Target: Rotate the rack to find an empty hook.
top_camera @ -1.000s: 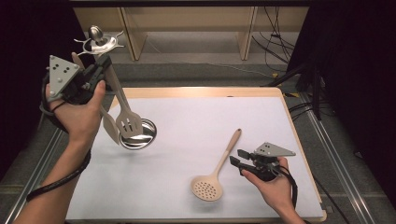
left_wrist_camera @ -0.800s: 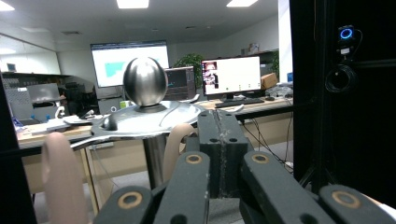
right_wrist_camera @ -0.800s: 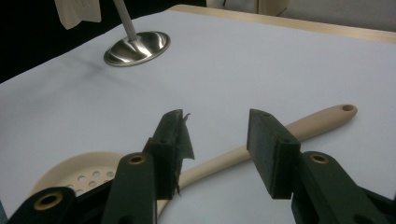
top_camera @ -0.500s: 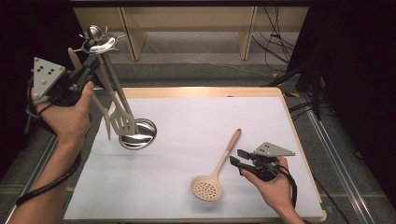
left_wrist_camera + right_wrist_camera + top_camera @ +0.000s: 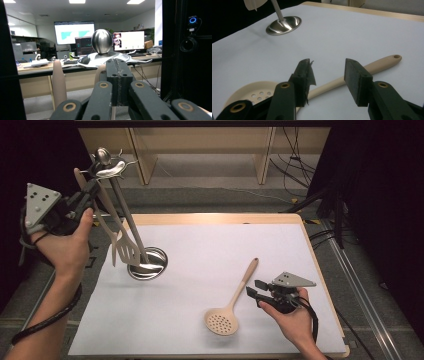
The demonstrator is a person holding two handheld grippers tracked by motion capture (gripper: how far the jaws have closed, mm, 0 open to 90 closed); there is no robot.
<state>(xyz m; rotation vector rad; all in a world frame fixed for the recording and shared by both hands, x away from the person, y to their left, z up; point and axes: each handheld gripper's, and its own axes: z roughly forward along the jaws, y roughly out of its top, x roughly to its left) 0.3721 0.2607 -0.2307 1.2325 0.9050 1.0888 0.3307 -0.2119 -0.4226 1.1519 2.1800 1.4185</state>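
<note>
Your left gripper (image 5: 86,195) is raised beside the top of a steel utensil stand (image 5: 131,227), just under the stand's star-shaped crown (image 5: 107,168) and round knob (image 5: 101,41). Its jaws are pressed fully together; in the left gripper view a beige handle (image 5: 100,72) passes right behind the closed tips, but you cannot tell whether anything is pinched. A slotted turner (image 5: 127,251) and a second beige utensil (image 5: 113,242) hang from the crown, down toward the stand's round base (image 5: 150,265) on the white mat (image 5: 200,250). Your right gripper (image 5: 254,291) rests low on the mat at the near right, its jaws wide apart and holding nothing. A beige skimmer (image 5: 231,304) lies flat just beside it, its handle running past the open jaws, its perforated bowl toward you.
</note>
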